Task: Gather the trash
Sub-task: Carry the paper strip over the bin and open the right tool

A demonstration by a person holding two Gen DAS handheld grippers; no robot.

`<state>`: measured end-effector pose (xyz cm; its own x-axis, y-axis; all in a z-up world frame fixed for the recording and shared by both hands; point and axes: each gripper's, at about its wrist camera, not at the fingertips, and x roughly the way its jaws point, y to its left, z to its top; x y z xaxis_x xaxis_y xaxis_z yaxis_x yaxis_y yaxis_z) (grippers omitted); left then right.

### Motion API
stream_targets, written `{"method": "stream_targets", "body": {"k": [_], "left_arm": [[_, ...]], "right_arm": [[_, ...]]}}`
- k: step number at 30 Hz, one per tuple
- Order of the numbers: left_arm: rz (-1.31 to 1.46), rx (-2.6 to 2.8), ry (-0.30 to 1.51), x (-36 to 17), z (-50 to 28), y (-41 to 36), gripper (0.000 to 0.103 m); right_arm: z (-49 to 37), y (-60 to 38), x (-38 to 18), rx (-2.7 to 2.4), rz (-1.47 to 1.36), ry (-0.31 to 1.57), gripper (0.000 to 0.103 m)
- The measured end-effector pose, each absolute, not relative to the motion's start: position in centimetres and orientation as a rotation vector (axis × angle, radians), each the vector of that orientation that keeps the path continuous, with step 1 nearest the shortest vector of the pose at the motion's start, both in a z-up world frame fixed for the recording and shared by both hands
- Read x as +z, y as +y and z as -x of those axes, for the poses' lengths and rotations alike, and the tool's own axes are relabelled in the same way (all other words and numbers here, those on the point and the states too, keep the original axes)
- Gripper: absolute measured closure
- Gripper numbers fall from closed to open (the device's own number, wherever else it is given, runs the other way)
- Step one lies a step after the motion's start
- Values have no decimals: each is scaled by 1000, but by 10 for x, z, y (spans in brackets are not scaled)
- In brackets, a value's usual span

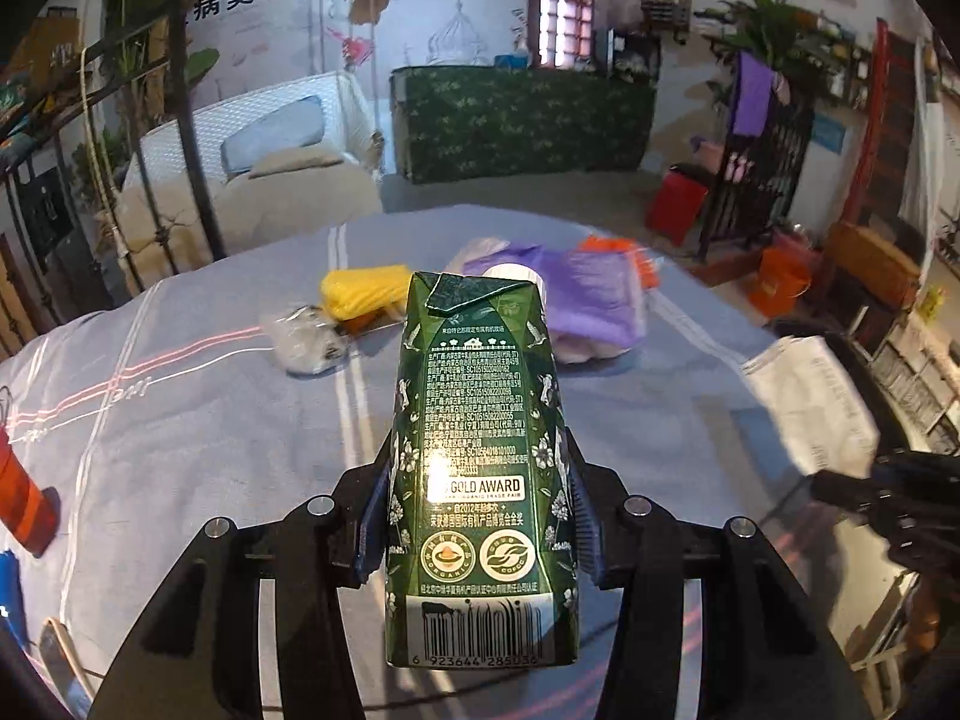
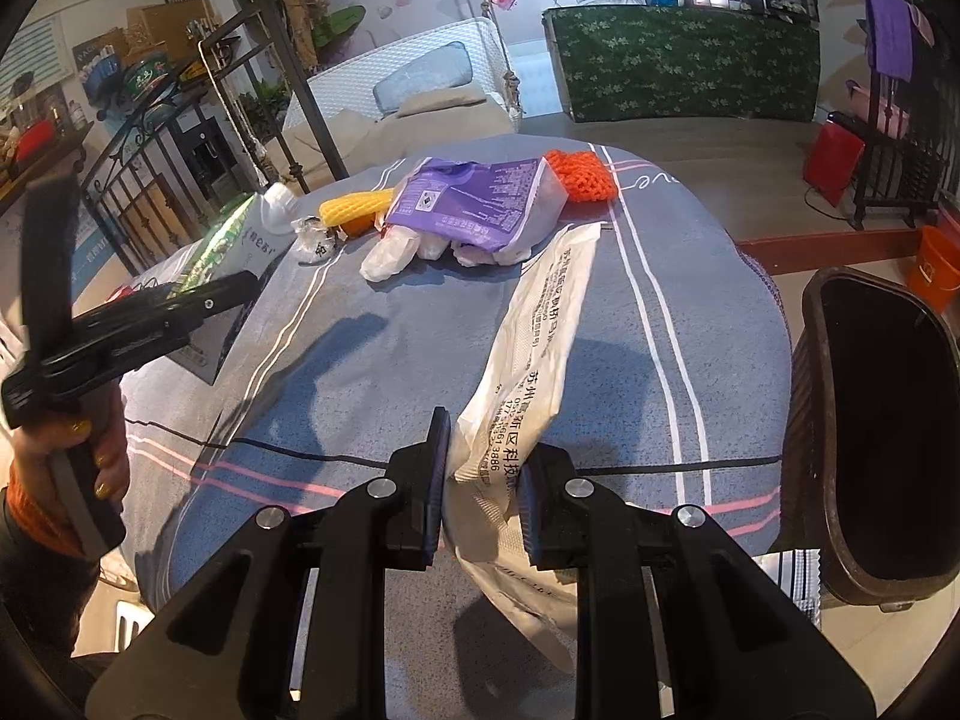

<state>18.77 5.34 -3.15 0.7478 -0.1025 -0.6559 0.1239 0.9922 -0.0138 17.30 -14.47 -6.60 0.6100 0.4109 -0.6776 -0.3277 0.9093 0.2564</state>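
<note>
Ahead, purple packet (image 2: 474, 204) beside orange netting (image 2: 581, 175).

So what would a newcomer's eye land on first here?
The green milk carton fills the middle of the left wrist view, clamped upright in the left tongs. In the right wrist view, the right tongs pinch a long white printed bag trailing across the blue striped cloth, with the dark bin open at the table's right edge.

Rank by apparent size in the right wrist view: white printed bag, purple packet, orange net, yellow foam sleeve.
1. white printed bag, though nearness to the camera inflates it
2. purple packet
3. orange net and yellow foam sleeve look alike; not ranked.
</note>
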Motion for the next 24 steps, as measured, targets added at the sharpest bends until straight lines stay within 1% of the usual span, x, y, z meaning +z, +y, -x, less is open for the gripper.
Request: {"method": "stream_targets", "body": {"k": [6, 14, 21, 24], "left_arm": [[-10, -236, 679, -27, -185, 3, 55], [-62, -404, 659, -28, -202, -61, 55], [-97, -523, 651, -31, -208, -117, 55], [-104, -563, 662, -35, -207, -138, 55]], "right_arm": [[-171, -169, -61, 368, -137, 774, 82], [-181, -255, -60, 140, -129, 729, 82], [-218, -326, -80, -38, -135, 756, 82], [-233, -349, -99, -86, -163, 792, 82]]}}
